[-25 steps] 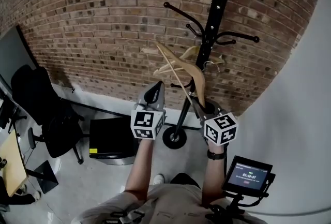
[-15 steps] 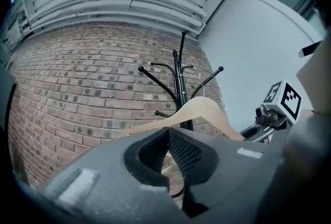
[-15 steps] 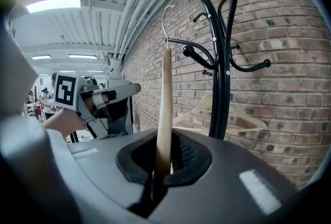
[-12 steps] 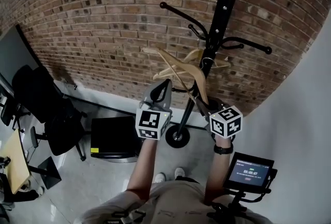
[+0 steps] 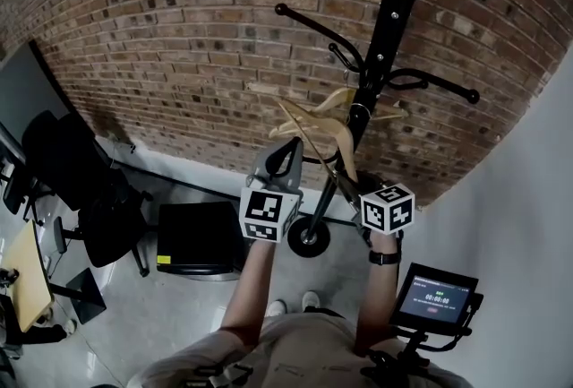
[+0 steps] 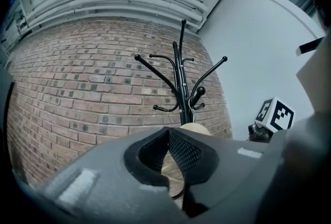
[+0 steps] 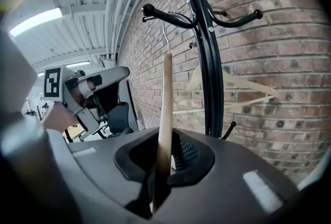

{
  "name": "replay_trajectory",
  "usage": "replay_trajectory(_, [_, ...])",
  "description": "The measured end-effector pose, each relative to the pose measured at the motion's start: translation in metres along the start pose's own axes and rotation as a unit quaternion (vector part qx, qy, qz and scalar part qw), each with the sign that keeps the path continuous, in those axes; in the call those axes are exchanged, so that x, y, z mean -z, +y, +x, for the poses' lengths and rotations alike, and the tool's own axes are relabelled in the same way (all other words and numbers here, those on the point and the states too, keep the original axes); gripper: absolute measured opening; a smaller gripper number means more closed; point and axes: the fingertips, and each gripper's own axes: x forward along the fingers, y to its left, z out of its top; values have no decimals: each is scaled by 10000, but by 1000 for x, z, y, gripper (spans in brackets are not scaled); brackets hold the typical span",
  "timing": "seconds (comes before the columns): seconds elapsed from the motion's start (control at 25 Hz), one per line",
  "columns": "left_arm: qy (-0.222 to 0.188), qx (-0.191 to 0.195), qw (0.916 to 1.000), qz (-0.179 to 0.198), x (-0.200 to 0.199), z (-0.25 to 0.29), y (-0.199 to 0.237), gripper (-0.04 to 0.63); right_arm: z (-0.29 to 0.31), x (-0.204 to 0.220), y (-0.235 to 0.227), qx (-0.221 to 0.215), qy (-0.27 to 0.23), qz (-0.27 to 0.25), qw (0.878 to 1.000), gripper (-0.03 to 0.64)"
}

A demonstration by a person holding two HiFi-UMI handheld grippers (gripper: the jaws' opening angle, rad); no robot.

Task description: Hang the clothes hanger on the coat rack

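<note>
The person wears a pale grey-beige, short-sleeved T-shirt (image 5: 295,350) that leaves the forearms bare. There is a black wristwatch (image 5: 387,258) on the right wrist, and the shoes (image 5: 310,298) are white. The left gripper (image 5: 288,146) has a smooth grey plastic shell and carries a white cube (image 5: 269,214) printed with black square markers. The right gripper (image 5: 344,182) bears a matching cube. In the gripper views each shell looks dark grey and rounded, with a pale rectangular patch (image 6: 250,153) on either side. The black pads (image 6: 185,151) have a fine mesh texture.
</note>
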Motion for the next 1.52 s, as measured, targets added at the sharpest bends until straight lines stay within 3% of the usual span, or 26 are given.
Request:
replay_trajectory(0.24, [130, 229, 9997, -18, 4, 1, -12, 0, -11, -8, -17, 806, -304, -497, 9950, 140])
replay_trajectory(0.4, [211, 309, 9993, -10, 13, -3, -17, 0, -25, -12, -15, 1125, -503, -618, 9904, 152])
replay_trajectory(0.6, [257, 527, 9982, -87, 15, -9, -34, 0, -50, -8, -22, 1893, -527, -837, 9769, 175])
replay_trajectory(0.76, [252, 664, 9975, -51, 13, -19, -45, 0, -73, -12, -15, 2175, -736, -830, 9697, 175])
replay_trajectory(1.04, [231, 961, 9951, -90, 5, -48, -59, 0, -108, -19, 19, 2572, -1265, -745, 9552, 104])
replay_trajectory(1.2, [233, 1006, 9946, -136, 8, -58, -63, 0, -114, -11, 34, 2690, -1286, -824, 9510, 52])
replay_trajectory(1.52, [315, 1092, 9930, -335, 15, -102, -76, 0, -132, 7, 84, 2707, -1357, -709, 9504, 0])
